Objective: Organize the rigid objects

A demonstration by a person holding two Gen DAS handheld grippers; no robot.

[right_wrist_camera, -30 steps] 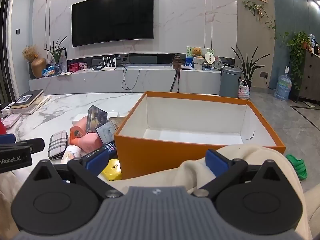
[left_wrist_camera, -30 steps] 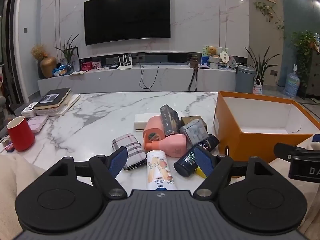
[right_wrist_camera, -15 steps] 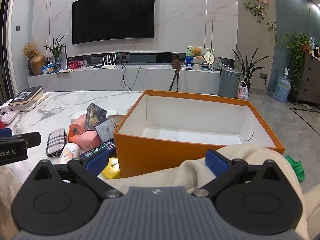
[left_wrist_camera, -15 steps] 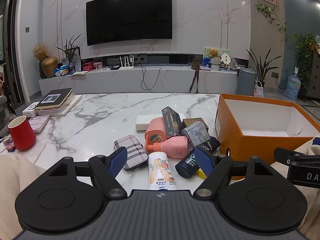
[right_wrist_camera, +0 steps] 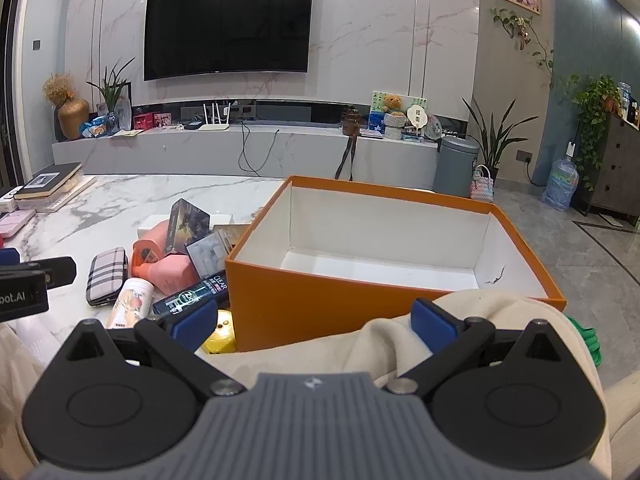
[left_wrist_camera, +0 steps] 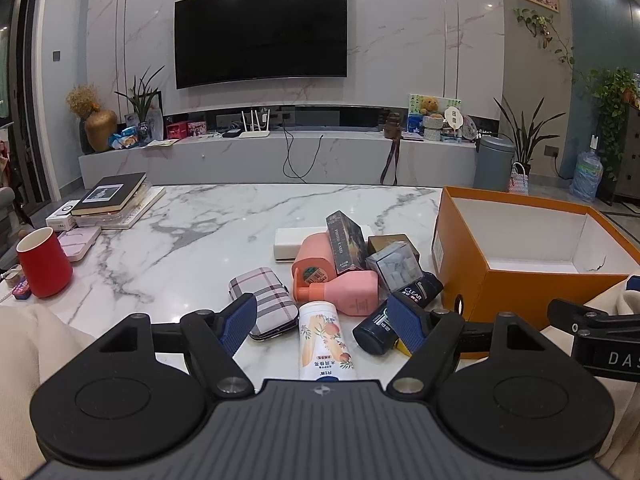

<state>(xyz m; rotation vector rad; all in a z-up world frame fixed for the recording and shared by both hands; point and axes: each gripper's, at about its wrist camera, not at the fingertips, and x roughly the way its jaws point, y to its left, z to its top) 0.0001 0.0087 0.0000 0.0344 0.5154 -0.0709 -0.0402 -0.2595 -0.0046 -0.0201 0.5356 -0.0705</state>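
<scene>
Nothing has shifted since a second ago: left tongs point(left_wrist_camera: 323, 317) and right tongs point(right_wrist_camera: 313, 321) hang apart, empty. The cluttered pile, with white tube point(left_wrist_camera: 326, 340), pink bottle point(left_wrist_camera: 347, 293) and plaid case point(left_wrist_camera: 262, 300), lies on the counter point(left_wrist_camera: 192, 240) just left of the empty orange box point(right_wrist_camera: 320, 308); cream fabric point(right_wrist_camera: 384, 340) crowds the right tongs.

Both cameras sit low behind their grippers, tilted slightly down across the marble table point(left_wrist_camera: 192, 240) toward the wall-mounted TV point(left_wrist_camera: 260, 34). The left wrist view centres close on the heap of bottles and boxes; the right wrist view centres on the orange box point(right_wrist_camera: 320, 304). Both share heap, box and TV.
</scene>
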